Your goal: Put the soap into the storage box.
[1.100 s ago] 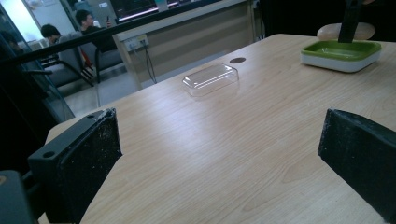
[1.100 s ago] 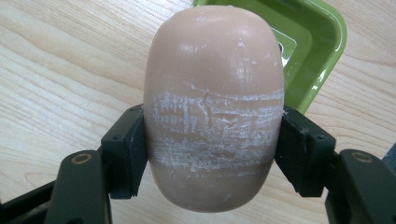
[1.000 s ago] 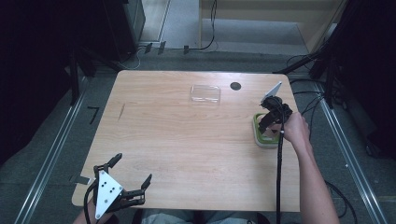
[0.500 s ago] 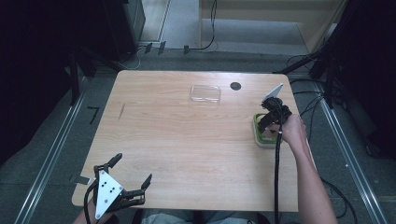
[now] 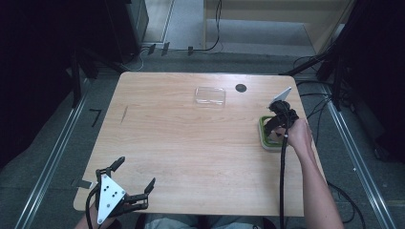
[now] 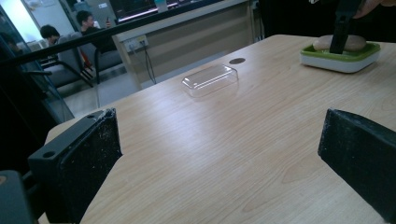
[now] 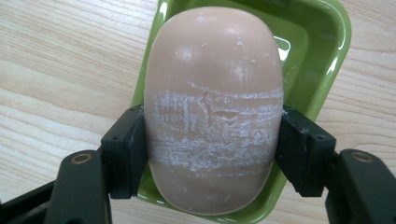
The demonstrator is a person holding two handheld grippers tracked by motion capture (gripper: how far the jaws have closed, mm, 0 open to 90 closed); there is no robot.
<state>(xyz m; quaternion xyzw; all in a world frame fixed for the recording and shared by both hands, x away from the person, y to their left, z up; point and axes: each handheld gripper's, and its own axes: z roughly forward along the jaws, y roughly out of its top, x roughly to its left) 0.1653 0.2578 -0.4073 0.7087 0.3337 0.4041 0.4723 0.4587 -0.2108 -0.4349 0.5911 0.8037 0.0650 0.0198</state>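
A beige oval soap bar, scuffed white across its middle, lies in a green dish with a white base. My right gripper points down onto it, and both pads press the bar's long sides. From above, that gripper stands over the dish at the table's right edge. In the left gripper view, the soap and dish sit far off. My left gripper rests at the near left corner, jaws wide apart and holding nothing.
A clear plastic lid lies upside up near the table's far middle. A round black cable hole is just right of it. Bare wood spans the table's middle. People sit in the background beyond the table.
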